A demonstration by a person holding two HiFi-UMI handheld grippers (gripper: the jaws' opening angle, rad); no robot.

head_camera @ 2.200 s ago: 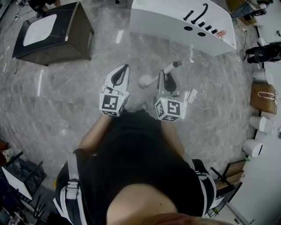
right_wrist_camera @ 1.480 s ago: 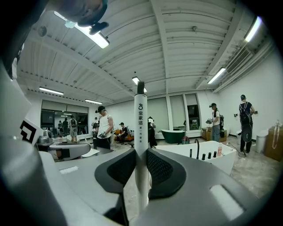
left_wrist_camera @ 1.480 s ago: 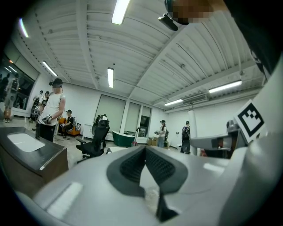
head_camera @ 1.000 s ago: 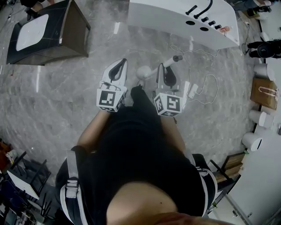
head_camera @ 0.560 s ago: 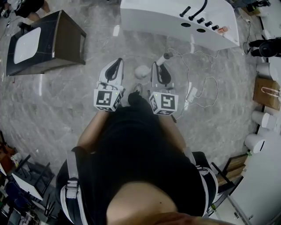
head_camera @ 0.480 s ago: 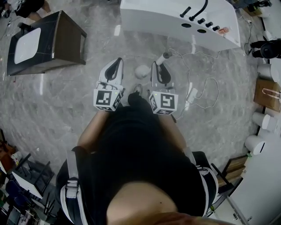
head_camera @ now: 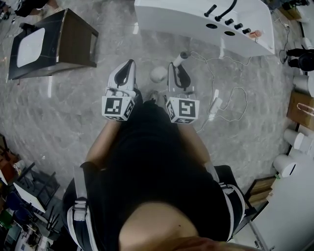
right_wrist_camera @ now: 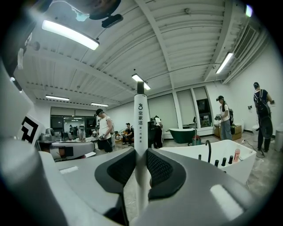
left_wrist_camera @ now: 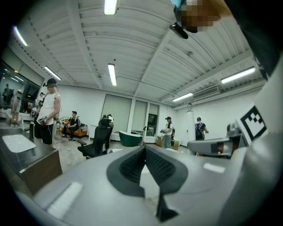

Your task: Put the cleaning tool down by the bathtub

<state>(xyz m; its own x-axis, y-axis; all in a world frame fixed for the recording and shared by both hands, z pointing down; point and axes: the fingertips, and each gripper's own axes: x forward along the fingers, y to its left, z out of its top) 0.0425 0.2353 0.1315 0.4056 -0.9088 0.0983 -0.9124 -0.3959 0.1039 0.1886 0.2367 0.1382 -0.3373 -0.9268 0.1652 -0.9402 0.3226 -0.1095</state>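
Right gripper (right_wrist_camera: 140, 152) clamped on cleaning tool (right_wrist_camera: 140, 119) handle, shaft upright between jaws. Bathtub (head_camera: 171, 19) lay ahead, slightly right, near but apart. Left gripper (head_camera: 128, 66) closed, empty, alongside; right hand nearer tub.

My left gripper (left_wrist_camera: 144, 149) and right gripper (right_wrist_camera: 140, 152) are pale grey with black ribbed pads (right_wrist_camera: 119, 170). Their marker cubes (head_camera: 116, 107) carry black-and-white squares. The cleaning tool (right_wrist_camera: 140, 119) is white, with dark print on its handle. The bathtub (head_camera: 186, 22) is white with black fittings (head_camera: 226, 12). The floor (head_camera: 64, 112) is grey and marble-veined, and the cabinet (head_camera: 78, 37) is dark brown, I think.
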